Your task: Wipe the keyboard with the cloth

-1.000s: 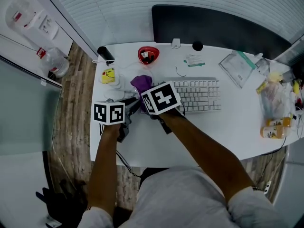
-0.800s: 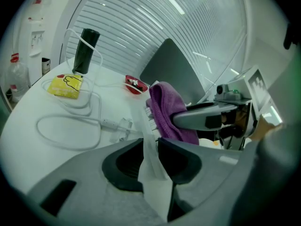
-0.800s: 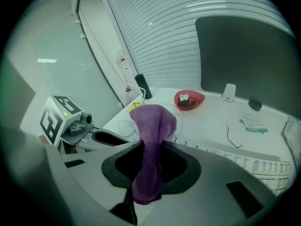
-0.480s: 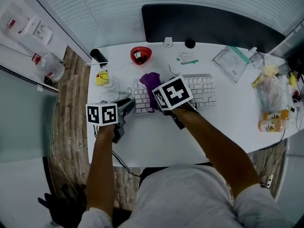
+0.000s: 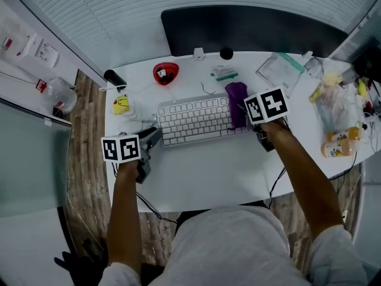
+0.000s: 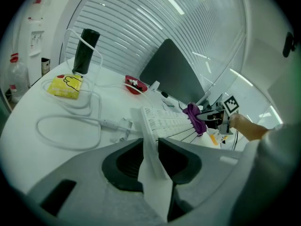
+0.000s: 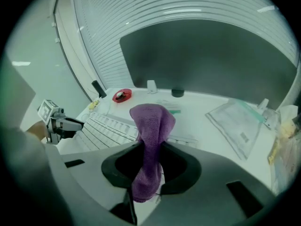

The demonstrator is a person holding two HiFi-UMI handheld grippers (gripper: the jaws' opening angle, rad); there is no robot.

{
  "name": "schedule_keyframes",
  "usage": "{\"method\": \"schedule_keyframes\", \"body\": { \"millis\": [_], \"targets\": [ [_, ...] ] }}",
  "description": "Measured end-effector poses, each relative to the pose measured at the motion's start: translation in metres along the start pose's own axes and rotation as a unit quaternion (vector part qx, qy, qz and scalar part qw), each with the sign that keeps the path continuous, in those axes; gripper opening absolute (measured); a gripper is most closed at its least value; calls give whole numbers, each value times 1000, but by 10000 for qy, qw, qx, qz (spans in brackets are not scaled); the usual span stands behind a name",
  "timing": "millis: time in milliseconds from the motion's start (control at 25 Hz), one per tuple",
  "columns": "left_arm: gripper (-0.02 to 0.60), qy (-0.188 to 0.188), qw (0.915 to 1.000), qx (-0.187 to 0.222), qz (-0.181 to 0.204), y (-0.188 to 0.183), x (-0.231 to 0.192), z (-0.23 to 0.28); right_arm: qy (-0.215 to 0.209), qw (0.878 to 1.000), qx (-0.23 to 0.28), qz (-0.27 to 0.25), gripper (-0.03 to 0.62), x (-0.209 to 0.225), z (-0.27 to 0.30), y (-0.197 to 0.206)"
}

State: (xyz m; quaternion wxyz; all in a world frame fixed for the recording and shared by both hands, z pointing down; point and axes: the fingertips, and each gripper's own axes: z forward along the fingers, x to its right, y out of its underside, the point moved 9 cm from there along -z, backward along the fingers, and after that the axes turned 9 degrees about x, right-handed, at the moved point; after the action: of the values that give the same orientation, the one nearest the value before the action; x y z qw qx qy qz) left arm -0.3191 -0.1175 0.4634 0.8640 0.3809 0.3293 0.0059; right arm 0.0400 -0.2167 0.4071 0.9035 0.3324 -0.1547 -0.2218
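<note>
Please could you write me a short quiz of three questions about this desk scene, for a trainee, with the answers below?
1. True or false: in the head view, the purple cloth in the right gripper lies on the keyboard's left end.
2. What do the left gripper's jaws clamp? A) the purple cloth B) the keyboard's corner C) the dish
3. What colour is that dish behind the keyboard?
Key: 1 false, it lies on the right end; 2 B; 3 red.

Wall: white slatted blinds (image 5: 119, 11) behind | furniture: white table (image 5: 196, 183), dark panel (image 5: 250, 28) at far edge | floor: wood-grain planks (image 5: 89, 159) at left | light: dim, even
</note>
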Motion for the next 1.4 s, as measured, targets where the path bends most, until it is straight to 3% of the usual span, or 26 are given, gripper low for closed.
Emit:
{"method": "schedule_keyframes", "body": {
  "millis": [240, 360, 480, 640, 880, 1120, 1400],
  "targets": [
    [110, -37, 10000, -24, 30, -1, 1, 1, 432, 9988, -51, 221, 84, 45, -23, 12],
    [110, -48, 10000, -22, 49, -1, 2, 1, 463, 9985, 65, 283, 84, 45, -37, 11],
    [110, -48, 10000, -14, 49, -1, 1, 0, 85, 9990, 331, 271, 84, 11, -46, 3],
    [110, -44, 10000, 0, 28, -1, 1, 0, -774, 9950, 547, 303, 84, -65, -33, -7],
    [110, -19, 10000, 15, -7, 0, 2, 1, -1643, 9848, 508, 238, 84, -169, 12, -12],
    [110, -9, 10000, 15, -21, 1, 2, 0, -1812, 9825, 269, 331, 84, -207, 44, -9],
    [110, -13, 10000, -15, -21, 0, 1, 0, -1469, 9890, 187, 20, 84, -179, 44, -5]
  ]
}}
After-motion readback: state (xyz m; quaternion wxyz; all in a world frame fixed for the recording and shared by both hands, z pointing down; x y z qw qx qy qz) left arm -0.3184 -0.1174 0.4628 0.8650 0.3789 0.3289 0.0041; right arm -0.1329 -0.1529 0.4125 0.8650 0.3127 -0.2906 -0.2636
